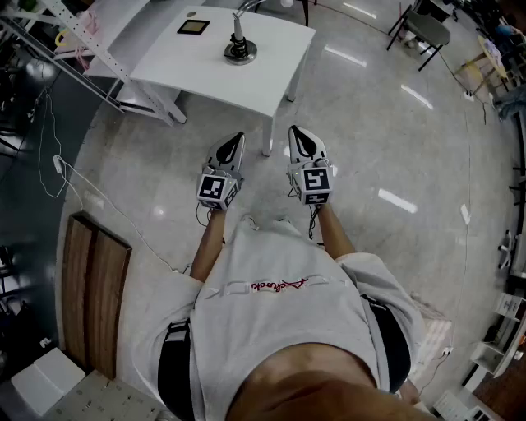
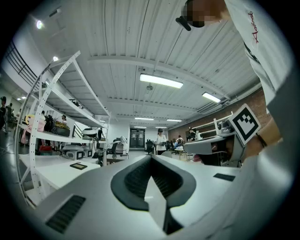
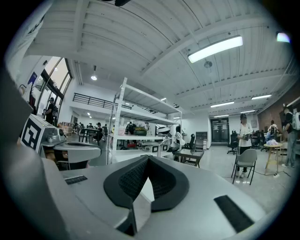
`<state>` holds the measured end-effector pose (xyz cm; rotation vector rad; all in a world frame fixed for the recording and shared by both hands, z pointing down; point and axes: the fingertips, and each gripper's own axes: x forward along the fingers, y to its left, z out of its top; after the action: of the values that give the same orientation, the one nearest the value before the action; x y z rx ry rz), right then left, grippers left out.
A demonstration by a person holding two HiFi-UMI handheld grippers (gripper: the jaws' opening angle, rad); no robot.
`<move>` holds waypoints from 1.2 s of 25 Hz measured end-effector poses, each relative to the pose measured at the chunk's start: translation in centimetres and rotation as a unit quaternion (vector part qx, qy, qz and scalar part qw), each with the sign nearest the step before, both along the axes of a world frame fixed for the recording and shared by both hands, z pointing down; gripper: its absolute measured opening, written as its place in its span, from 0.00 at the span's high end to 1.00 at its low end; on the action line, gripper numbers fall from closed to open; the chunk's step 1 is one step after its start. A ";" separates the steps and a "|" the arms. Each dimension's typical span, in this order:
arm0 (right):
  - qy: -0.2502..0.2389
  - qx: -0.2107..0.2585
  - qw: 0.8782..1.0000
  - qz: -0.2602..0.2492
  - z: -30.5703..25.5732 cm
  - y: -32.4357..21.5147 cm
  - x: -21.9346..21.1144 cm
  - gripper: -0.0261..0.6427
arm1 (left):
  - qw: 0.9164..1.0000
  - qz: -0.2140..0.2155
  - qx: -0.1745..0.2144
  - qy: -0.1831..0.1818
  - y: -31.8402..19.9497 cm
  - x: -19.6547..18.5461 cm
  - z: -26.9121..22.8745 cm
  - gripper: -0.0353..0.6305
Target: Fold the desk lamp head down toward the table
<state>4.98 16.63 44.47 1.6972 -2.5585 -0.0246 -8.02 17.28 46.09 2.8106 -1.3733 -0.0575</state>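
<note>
Desk lamp (image 1: 239, 48) stands on the far part of a white desk (image 1: 205, 74), well apart from both tools. The left gripper (image 2: 151, 157) has its fingers (image 2: 135, 180) pressed together at the tips with nothing between them. They are two black ribbed pads that curve into a pointed oval and sit in smooth grey plastic shells. The right gripper (image 3: 148, 158) looks the same, its ribbed fingers (image 3: 127, 180) closed on empty air. In the head view both tools point level toward the desk, side by side, and each carries a cube (image 1: 218, 189) with black-and-white square markers near the hand.

Just beyond the tips lies the desk's near corner, and its white leg (image 1: 267, 138) drops between the two tools as the head view shows them. The desktop is flat, matte and square-edged. The lamp has a round dark base with a metallic sheen and a slim grey stem that rises and bends out of the top of the frame, so its head cannot be made out. A flat dark square (image 1: 193, 25) lies near the lamp, on its left, and the rest of the top is bare.

A white rack (image 1: 82, 41) with perforated slanted struts crowds the desk's left side. Glossy pale floor (image 1: 370, 131) lies open on the right and in front. A thin cable (image 1: 57, 168) trails over the floor at the left, near a wooden panel (image 1: 94, 288).
</note>
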 end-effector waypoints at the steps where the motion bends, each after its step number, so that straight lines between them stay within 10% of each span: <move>1: 0.000 0.001 1.000 0.000 -0.1 -0.1 -0.1 0.93 | 1.000 0.000 0.001 0.000 -0.1 -0.1 0.0 0.91; 30: -0.028 0.000 1.000 -0.014 0.5 -0.8 5.5 0.93 | 1.000 -0.014 -0.010 -0.021 -0.6 4.2 1.1 0.91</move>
<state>10.48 15.86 44.94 1.6852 -2.6216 0.0214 -3.85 16.64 47.21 2.7915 -1.4133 0.0148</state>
